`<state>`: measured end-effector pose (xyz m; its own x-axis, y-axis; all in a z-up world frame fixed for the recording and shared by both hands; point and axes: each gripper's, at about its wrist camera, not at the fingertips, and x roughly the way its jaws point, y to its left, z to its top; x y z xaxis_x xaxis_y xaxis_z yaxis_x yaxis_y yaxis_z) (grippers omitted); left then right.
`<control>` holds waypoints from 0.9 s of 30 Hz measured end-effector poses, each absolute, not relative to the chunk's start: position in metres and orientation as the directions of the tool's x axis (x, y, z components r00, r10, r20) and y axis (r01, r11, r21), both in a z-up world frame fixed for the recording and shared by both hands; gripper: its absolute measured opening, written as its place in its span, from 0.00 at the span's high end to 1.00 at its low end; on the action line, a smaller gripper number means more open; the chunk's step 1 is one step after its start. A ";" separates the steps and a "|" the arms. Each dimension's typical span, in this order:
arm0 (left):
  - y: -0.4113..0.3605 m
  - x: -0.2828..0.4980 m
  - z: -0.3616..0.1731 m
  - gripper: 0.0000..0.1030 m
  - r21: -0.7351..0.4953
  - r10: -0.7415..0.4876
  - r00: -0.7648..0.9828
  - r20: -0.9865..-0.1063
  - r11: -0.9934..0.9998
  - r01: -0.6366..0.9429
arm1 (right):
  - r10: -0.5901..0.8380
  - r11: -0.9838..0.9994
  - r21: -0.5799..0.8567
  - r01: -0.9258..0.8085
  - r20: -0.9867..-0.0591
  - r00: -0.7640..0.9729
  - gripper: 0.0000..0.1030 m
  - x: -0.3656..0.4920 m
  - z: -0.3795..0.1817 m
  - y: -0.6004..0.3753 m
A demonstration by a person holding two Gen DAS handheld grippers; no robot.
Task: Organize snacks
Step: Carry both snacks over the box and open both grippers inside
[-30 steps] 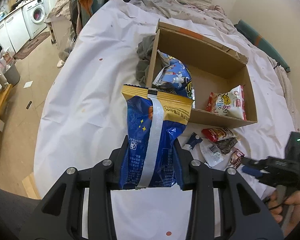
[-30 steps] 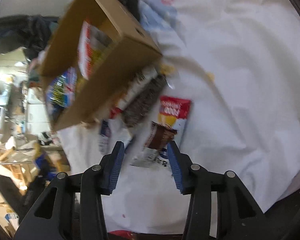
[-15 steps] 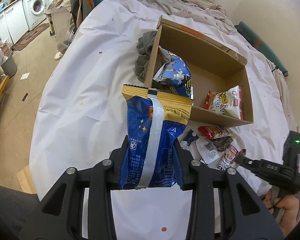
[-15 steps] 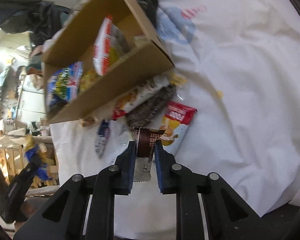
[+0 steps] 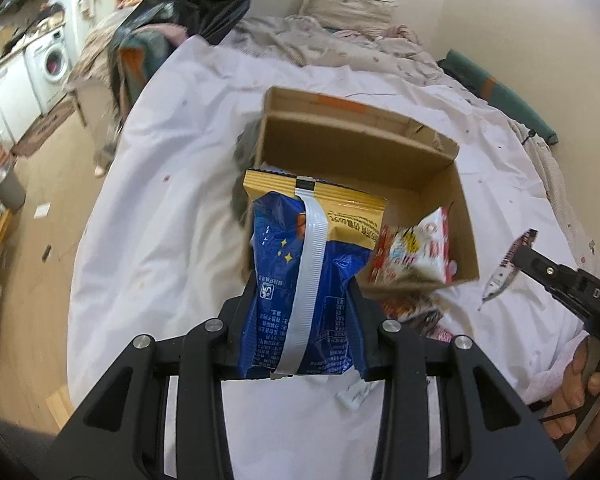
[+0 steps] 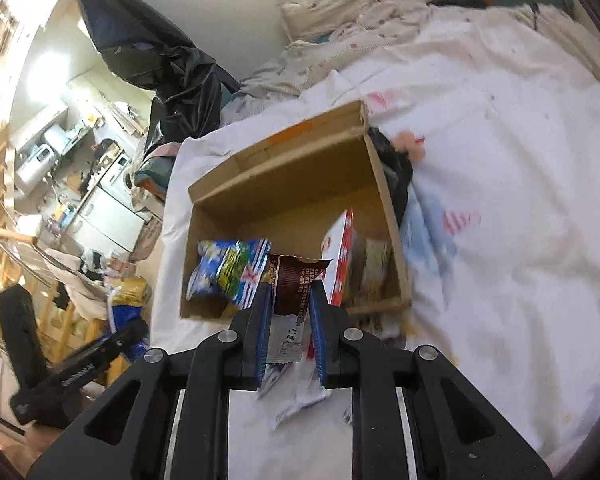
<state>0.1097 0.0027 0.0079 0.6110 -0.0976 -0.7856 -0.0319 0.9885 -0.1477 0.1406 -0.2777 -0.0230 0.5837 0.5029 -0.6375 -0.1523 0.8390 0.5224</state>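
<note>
My left gripper (image 5: 302, 312) is shut on a blue and gold snack bag (image 5: 300, 280), held upright just in front of the open cardboard box (image 5: 360, 148) on the white bed. My right gripper (image 6: 289, 320) is shut on a small brown and white snack packet (image 6: 290, 280), held above the box's near edge; it also shows at the right of the left wrist view (image 5: 508, 264). The box (image 6: 284, 176) holds a blue and green bag (image 6: 228, 268) at its left and a red and white bag (image 6: 340, 252) at its right.
Several small packets (image 5: 416, 312) lie on the sheet by the box's near wall, and some lie under my right gripper (image 6: 296, 396). Dark clothes (image 6: 396, 176) lie against the box's right side. Pillows and bedding (image 5: 348, 12) are at the far end. The floor and washer (image 5: 52, 68) are left.
My right gripper closed on the brown packet, lifted it off the sheet and swung it up to face the box. My left gripper moved the blue bag closer to the box.
</note>
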 end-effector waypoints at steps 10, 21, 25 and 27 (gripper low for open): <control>-0.011 0.179 -0.009 0.67 -0.084 -0.060 0.628 -0.776 0.996 -0.009 | 0.459 0.877 0.457 -0.146 -0.709 0.536 0.81 0.192 -0.045 -0.265; -0.031 0.204 -0.034 0.67 -0.100 -0.105 0.614 -0.782 0.994 0.043 | 0.273 0.962 0.211 -0.176 -0.805 0.527 0.82 0.212 -0.066 -0.228; -0.033 0.205 -0.035 0.67 -0.114 -0.117 0.614 -0.781 0.992 0.043 | 0.258 0.966 0.210 -0.150 -0.821 0.509 0.82 0.216 -0.071 -0.232; -0.034 0.204 -0.034 0.67 -0.120 -0.124 0.617 -0.777 0.992 0.047 | 0.286 0.958 0.256 -0.130 -0.817 0.501 0.82 0.215 -0.073 -0.238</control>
<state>0.2044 -0.0344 -0.0342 0.6168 -0.1237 -0.7774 0.0474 0.9916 -0.1202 0.2149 -0.2381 -0.0726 0.5005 0.2861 -0.8171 -0.1304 0.9580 0.2555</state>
